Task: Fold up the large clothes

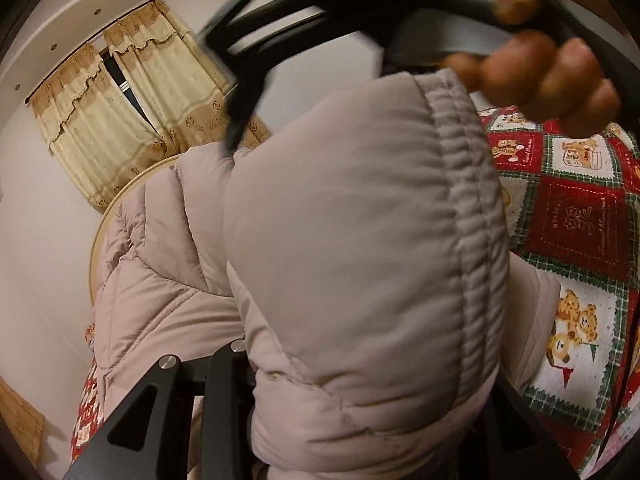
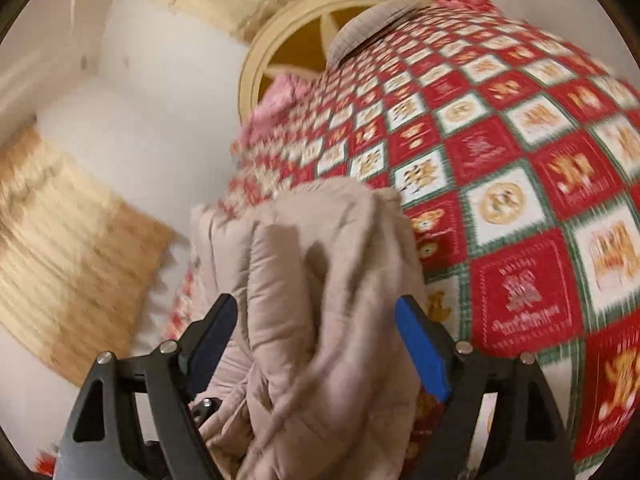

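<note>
A beige puffer jacket (image 1: 340, 220) fills the left wrist view, its gathered elastic edge (image 1: 468, 200) running down the right side. My left gripper (image 1: 368, 368) sits at the bottom, shut on a thick fold of it; one black finger (image 1: 224, 384) shows and the other is hidden by cloth. A person's hand (image 1: 560, 80) holds the blurred black right gripper (image 1: 248, 80) above the jacket. In the right wrist view, my right gripper (image 2: 316, 304) stands open and wide. The bunched jacket (image 2: 320, 280) lies between its blue pads (image 2: 420, 344), which do not press on it.
A red, green and white patchwork quilt (image 2: 500, 160) with bear pictures covers the bed under the jacket. A round cream headboard (image 2: 260, 52) stands at its far end, with a pink cloth (image 2: 276, 104) beside it. Cream curtains (image 1: 132, 120) hang on the wall.
</note>
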Demonstrator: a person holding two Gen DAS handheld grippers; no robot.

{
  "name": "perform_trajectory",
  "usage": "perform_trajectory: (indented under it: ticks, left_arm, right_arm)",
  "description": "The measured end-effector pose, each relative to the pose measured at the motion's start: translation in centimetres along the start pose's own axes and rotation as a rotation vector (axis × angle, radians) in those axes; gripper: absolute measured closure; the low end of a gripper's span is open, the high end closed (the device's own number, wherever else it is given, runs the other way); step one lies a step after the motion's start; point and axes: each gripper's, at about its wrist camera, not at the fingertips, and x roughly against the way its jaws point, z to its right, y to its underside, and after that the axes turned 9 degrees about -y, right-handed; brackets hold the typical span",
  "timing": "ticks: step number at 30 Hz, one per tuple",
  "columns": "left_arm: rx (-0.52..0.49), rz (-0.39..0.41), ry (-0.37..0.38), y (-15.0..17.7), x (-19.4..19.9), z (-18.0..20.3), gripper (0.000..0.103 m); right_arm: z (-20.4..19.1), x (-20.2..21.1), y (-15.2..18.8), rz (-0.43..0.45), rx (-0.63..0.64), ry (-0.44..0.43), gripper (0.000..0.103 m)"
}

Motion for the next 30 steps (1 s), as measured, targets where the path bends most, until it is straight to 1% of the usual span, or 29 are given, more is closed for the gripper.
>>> perform_trajectory:
  ticks: [3, 6, 7, 8, 9, 11, 14, 15, 16, 17, 18, 19, 20, 21, 22, 23, 24, 25, 27, 29, 30]
  left_arm:
    - [-0.002, 0.0, 0.001, 0.4, 0.4, 0.6, 0.068]
    - [-0.007, 0.002, -0.003, 0.5, 0.9, 0.2, 0.065]
    - [-0.01, 0.001, -0.002, 0.6, 1.2, 0.0, 0.063]
    - [-0.012, 0.002, 0.004, 0.6, 1.6, -0.3, 0.063]
    - [-0.004, 0.002, 0.029, 0.7, 2.1, -1.1, 0.06]
    - [0.02, 0.001, 0.089, 1.2, 3.4, -2.7, 0.059]
    - [0.08, 0.007, 0.229, 2.1, 5.9, -6.2, 0.057]
    - [0.116, 0.016, 0.304, 2.5, 7.1, -7.8, 0.057]
    - [0.151, 0.026, 0.362, 2.9, 8.0, -9.1, 0.057]
    - [0.198, 0.039, 0.416, 3.4, 8.8, -10.9, 0.057]
    - [0.254, 0.057, 0.454, 3.9, 9.6, -12.9, 0.057]
    - [0.32, 0.076, 0.473, 4.5, 10.1, -15.0, 0.057]
    - [0.38, 0.09, 0.472, 4.8, 10.2, -16.8, 0.056]
    - [0.444, 0.101, 0.452, 5.1, 10.0, -18.7, 0.05]
    - [0.527, 0.099, 0.39, 5.5, 9.2, -21.3, 0.045]
    - [0.593, 0.077, 0.323, 5.6, 7.8, -23.4, 0.04]
    - [0.635, 0.056, 0.284, 5.7, 6.7, -24.5, 0.04]
    - [0.708, 0.018, 0.237, 5.8, 4.3, -26.2, 0.04]
    - [0.805, -0.042, 0.188, 6.0, 0.9, -27.7, 0.04]
    - [0.872, -0.129, 0.154, 6.1, -3.6, -27.6, 0.04]
    - [0.898, -0.17, 0.153, 5.6, -6.1, -27.4, 0.04]
  right_arm:
    - [-3.5, -3.5, -0.9, -0.123, 0.18, 0.108, 0.015]
    - [-5.6, -6.1, -0.9, -0.224, 0.327, 0.173, 0.017]
    - [-5.7, -6.6, -0.8, -0.237, 0.366, 0.183, 0.027]
    - [-5.5, -7.2, -0.9, -0.249, 0.403, 0.181, 0.041]
    - [-5.3, -7.4, -0.7, -0.259, 0.423, 0.165, 0.043]
    - [-3.7, -7.2, -0.6, -0.253, 0.387, 0.117, 0.053]
    - [-2.1, -5.9, 0.2, -0.196, 0.28, 0.031, 0.058]
    - [-1.2, -5.6, 0.4, -0.174, 0.24, 0.007, 0.058]
    - [-1.2, -5.8, 0.4, -0.158, 0.21, -0.008, 0.058]
    - [-0.5, -5.5, 0.7, -0.124, 0.152, -0.05, 0.059]
    - [0.6, -5.4, 1.0, -0.099, 0.099, -0.093, 0.059]
    - [1.2, -5.4, 1.2, -0.077, 0.045, -0.141, 0.059]
    - [2.1, -5.4, 1.5, -0.055, -0.015, -0.194, 0.059]
    - [3.2, -5.6, 1.9, -0.033, -0.078, -0.246, 0.058]
    - [4.4, -5.8, 2.5, -0.005, -0.146, -0.299, 0.058]
    - [5.2, -6.0, 3.0, 0.017, -0.192, -0.335, 0.059]
    - [5.6, -6.0, 3.3, 0.032, -0.219, -0.353, 0.059]
    - [5.9, -6.0, 3.6, 0.05, -0.245, -0.368, 0.06]
    - [6.3, -5.9, 4.2, 0.076, -0.275, -0.379, 0.062]
    - [6.5, -5.7, 4.7, 0.088, -0.28, -0.383, 0.063]
    - [6.7, -5.7, 5.0, 0.091, -0.287, -0.388, 0.063]
